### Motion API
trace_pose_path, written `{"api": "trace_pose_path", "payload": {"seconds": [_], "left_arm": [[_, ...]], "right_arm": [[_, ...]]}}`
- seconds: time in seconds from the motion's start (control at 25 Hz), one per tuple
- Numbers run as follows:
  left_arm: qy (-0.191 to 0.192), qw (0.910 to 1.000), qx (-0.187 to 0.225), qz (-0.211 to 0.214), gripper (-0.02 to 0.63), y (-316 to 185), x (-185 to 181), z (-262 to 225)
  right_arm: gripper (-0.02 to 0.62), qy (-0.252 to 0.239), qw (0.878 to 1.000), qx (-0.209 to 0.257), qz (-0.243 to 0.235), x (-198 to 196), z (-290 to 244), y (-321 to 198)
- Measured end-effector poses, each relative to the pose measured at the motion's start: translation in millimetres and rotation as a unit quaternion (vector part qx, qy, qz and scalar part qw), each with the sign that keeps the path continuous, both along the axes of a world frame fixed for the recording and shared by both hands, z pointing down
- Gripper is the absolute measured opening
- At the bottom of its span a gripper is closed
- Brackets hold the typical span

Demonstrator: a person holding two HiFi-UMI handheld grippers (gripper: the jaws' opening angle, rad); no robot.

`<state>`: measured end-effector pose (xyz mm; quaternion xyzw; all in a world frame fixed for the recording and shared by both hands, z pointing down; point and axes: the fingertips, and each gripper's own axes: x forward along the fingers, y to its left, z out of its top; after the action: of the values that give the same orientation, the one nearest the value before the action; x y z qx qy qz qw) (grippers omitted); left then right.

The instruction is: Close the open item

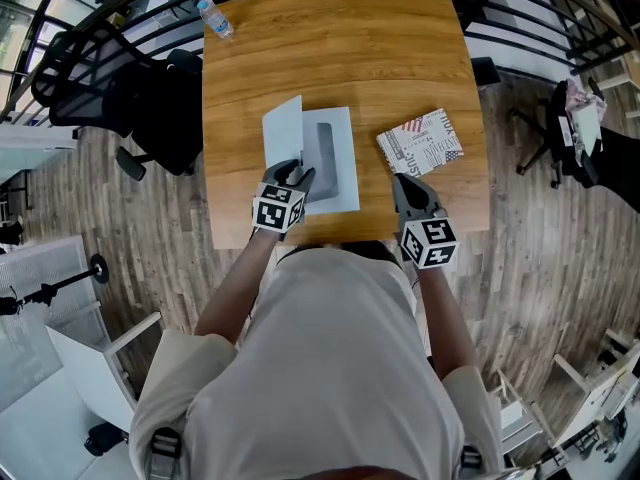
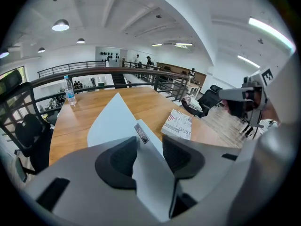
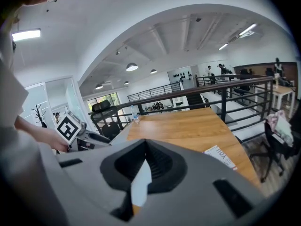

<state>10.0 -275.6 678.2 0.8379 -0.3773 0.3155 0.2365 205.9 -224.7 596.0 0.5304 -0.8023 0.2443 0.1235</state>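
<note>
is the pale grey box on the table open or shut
Open. The flat pale grey box has its lid raised at the left side, baring the darker grey inset inside.

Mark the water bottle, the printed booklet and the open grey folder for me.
water bottle (image 1: pixel 216 18): head view, on its clear body.
printed booklet (image 1: pixel 421 141): head view, middle of its cover.
open grey folder (image 1: pixel 283 130): head view, on its raised flap.
</note>
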Motion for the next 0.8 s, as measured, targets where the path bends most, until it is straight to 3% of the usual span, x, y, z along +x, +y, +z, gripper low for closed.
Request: {"api": "trace_pose_path", "payload": {"seconds": [0.8], "left_arm": [[-0.034, 0.9978, -0.041, 0.038, 0.164, -2, 69, 62]], "right_arm": [[0.003, -0.009, 0.999, -0.032, 0.014, 47, 24, -10]]}}
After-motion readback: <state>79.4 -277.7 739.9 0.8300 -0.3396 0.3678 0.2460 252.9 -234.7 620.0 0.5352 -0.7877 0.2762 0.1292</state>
